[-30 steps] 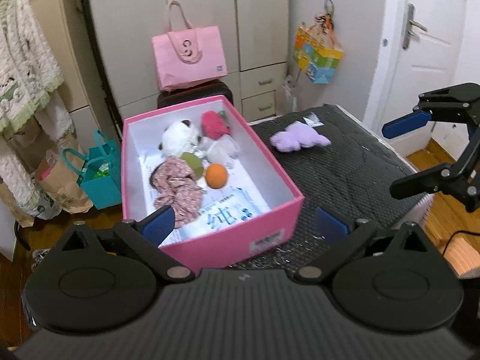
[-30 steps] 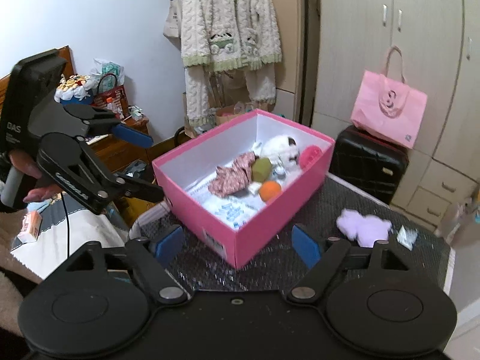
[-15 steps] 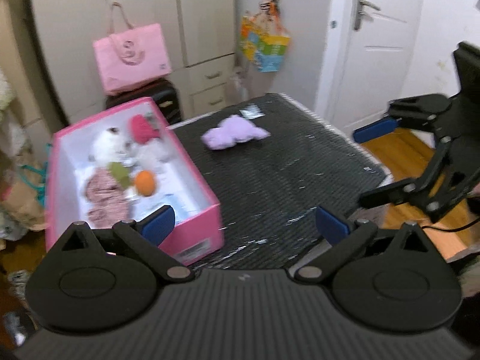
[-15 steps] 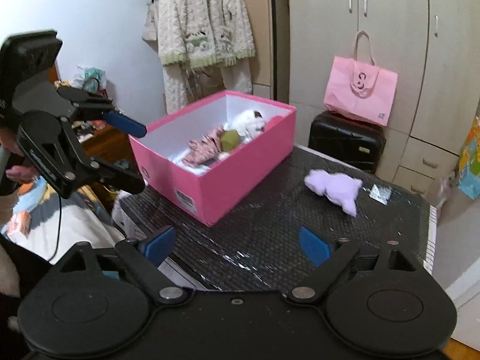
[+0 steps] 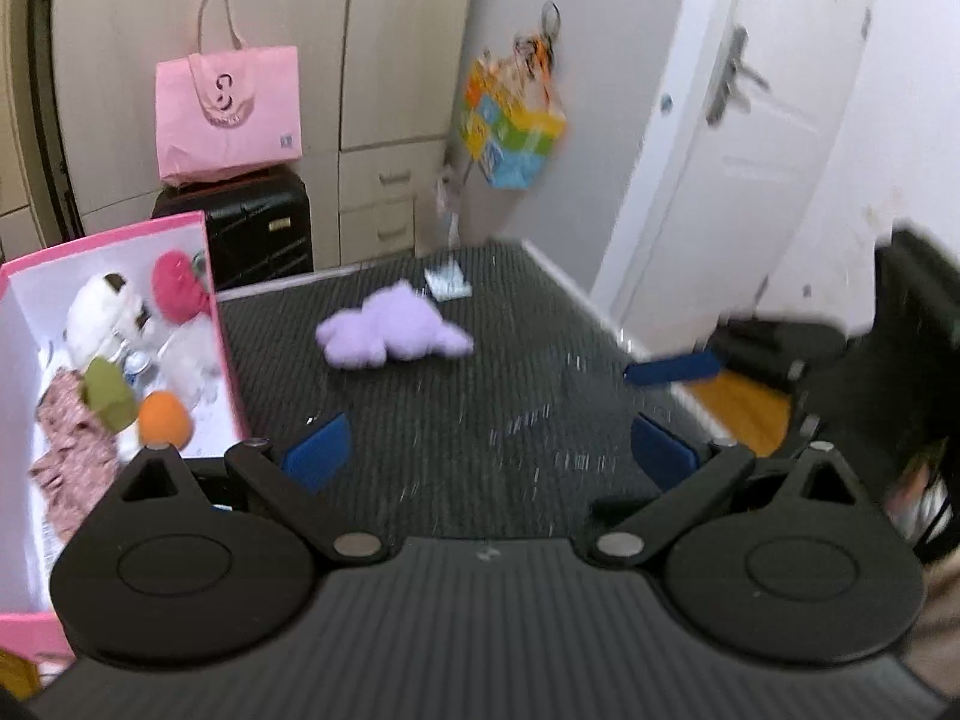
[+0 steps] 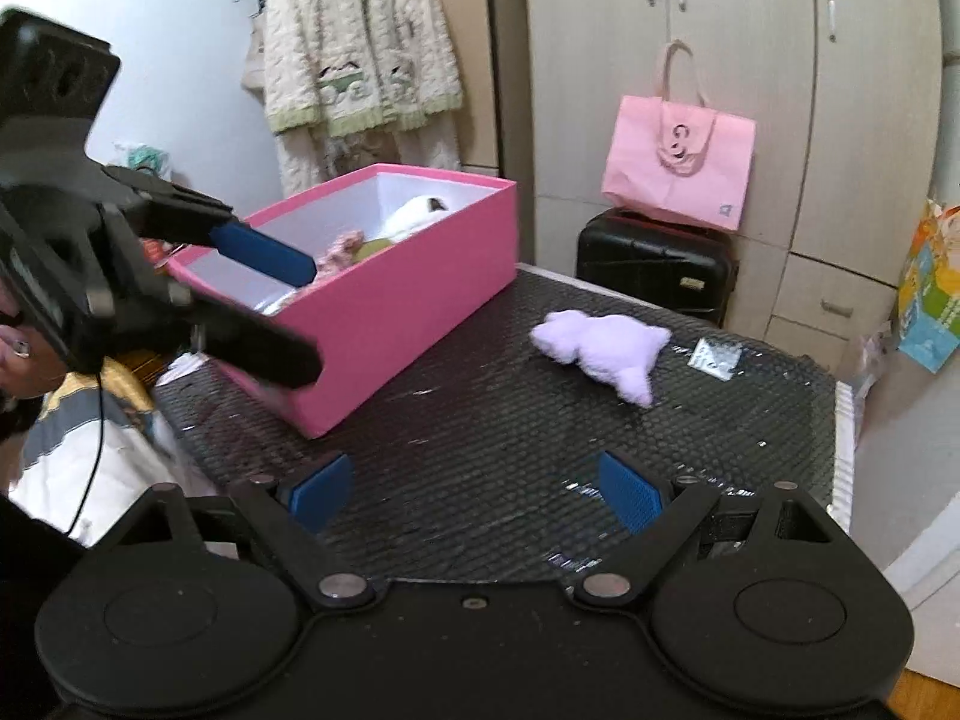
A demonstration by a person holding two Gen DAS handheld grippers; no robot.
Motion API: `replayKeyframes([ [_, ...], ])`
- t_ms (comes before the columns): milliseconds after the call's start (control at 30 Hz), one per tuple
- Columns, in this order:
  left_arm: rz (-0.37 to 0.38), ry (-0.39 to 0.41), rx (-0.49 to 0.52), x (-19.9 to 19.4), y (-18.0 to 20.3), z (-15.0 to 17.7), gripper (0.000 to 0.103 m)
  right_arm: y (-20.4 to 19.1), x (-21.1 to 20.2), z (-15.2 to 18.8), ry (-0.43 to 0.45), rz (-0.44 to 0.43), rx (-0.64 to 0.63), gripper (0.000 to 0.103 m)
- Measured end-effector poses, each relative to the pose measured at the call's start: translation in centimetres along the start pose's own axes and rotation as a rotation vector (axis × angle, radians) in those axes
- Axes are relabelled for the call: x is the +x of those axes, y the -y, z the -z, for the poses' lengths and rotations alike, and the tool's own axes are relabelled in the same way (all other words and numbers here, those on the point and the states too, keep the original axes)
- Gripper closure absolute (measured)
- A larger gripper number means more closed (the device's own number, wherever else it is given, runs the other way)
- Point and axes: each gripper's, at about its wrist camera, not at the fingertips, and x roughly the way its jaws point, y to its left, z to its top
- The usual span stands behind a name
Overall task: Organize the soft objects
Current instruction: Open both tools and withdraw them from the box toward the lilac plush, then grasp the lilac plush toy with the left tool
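A purple plush toy [image 5: 390, 333] [image 6: 600, 348] lies alone on the black mat [image 5: 480, 396], right of the pink box [image 6: 384, 300]. Inside the box [image 5: 222, 312] are a white plush [image 5: 108, 312], a red plush [image 5: 174, 285], an orange ball [image 5: 163, 417], a green piece [image 5: 108, 399] and a floral cloth [image 5: 66, 450]. My left gripper [image 5: 489, 453] hangs open over the mat, short of the purple plush, with nothing between its fingers. It also shows in the right wrist view, beside the box's near corner. My right gripper [image 6: 474, 489] is open and empty above the mat's near edge.
A small clear packet [image 6: 714, 355] lies just behind the purple plush. A pink tote bag [image 6: 678, 162] sits on a black suitcase [image 6: 654, 264] against the cupboards. A colourful bag [image 5: 510, 126] hangs by the white door [image 5: 720, 150]. A cardigan [image 6: 360, 48] hangs beyond the box.
The left wrist view has swung from the pink box to the purple plush, which now looks closer. The right gripper has come lower and nearer the mat, its jaws slightly wider. The plush has not moved.
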Motion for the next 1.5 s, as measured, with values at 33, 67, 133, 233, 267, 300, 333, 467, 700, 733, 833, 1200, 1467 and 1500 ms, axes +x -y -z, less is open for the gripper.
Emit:
replayKeyframes([
  [33,-0.001,0.008,-0.011,0.6,0.0,-0.3,0.002,0.4,0.5,0.0,0.012,0.007,-0.006,0.011],
  [67,-0.005,0.012,-0.019,1.3,0.0,-0.6,0.002,0.7,1.0,0.0,0.022,0.013,-0.012,0.011],
  [133,-0.013,0.007,-0.038,2.8,0.0,-1.0,0.003,1.5,2.0,-0.1,0.036,0.029,-0.022,0.011],
  [233,0.002,-0.026,-0.084,5.5,-0.3,-1.4,0.004,2.9,3.6,-0.4,0.051,0.027,-0.026,0.011],
  [267,0.009,-0.040,-0.098,6.3,-0.5,-1.4,0.005,3.4,4.0,-0.6,0.053,0.024,-0.025,0.011],
  [300,0.011,-0.050,-0.114,7.2,-0.7,-1.5,0.005,4.1,4.6,-0.8,0.052,0.017,-0.026,0.011],
  [333,0.006,-0.054,-0.132,7.9,-0.9,-1.5,0.005,4.5,5.0,-0.8,0.050,0.013,-0.024,0.011],
  [467,-0.047,-0.065,-0.175,10.8,-1.7,-1.9,0.005,6.3,7.0,-1.2,0.038,-0.030,0.002,0.011],
  [700,-0.215,0.014,-0.232,14.2,-3.0,-2.1,0.005,8.3,10.5,-2.3,0.041,-0.078,-0.053,0.012],
  [733,-0.226,0.022,-0.246,14.5,-3.3,-2.0,0.005,8.6,10.9,-2.6,0.039,-0.091,-0.069,0.012],
  [833,-0.256,0.076,-0.293,15.1,-3.8,-1.7,0.005,9.2,12.2,-3.2,0.031,-0.112,-0.108,0.012],
  [1200,-0.357,0.102,-0.407,19.0,-6.2,-1.4,0.005,11.0,16.7,-3.7,-0.046,-0.168,-0.117,0.011],
  [1467,-0.330,0.104,-0.490,20.0,-7.6,-0.7,0.005,11.8,18.3,-3.7,-0.060,-0.185,-0.096,0.015],
  [1500,-0.333,0.111,-0.482,20.2,-7.5,-0.7,0.005,11.8,18.2,-3.7,-0.051,-0.184,-0.086,0.018],
])
